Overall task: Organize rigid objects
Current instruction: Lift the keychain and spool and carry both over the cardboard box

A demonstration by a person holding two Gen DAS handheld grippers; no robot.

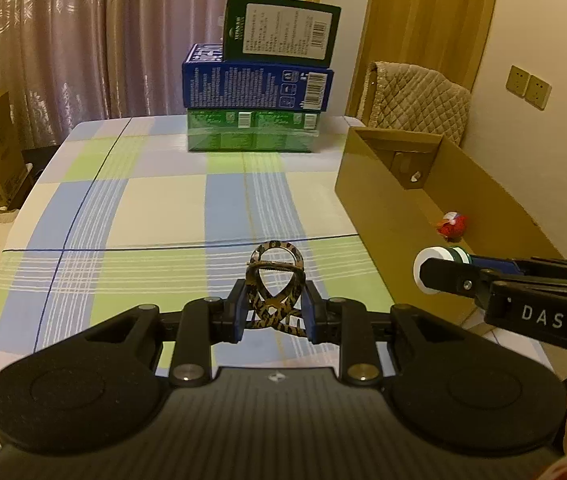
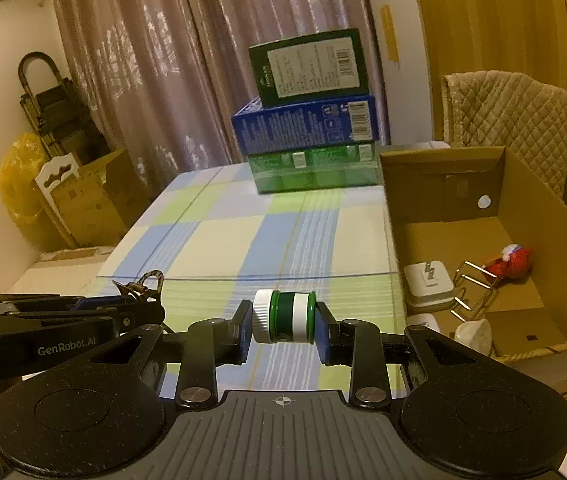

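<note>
The left tool (image 1: pixel 273 312) grips a brown spotted plastic hair clip (image 1: pixel 275 280); the right tool (image 2: pixel 283 322) grips a small green-and-white jar (image 2: pixel 284 316) sideways. Both are above the surface (image 1: pixel 143 208). The open brown cardboard box (image 2: pixel 523 216) sits at its right edge, nearer the right tool.

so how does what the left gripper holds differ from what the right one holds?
The hair claw clip in the left gripper is brown, patterned and open-looped, standing upright; the small jar in the right gripper is a solid green-and-white cylinder with a white cap, lying sideways. The clip is gripped at its base, the jar end to end. Both are clamped, above the checked tablecloth.
</note>
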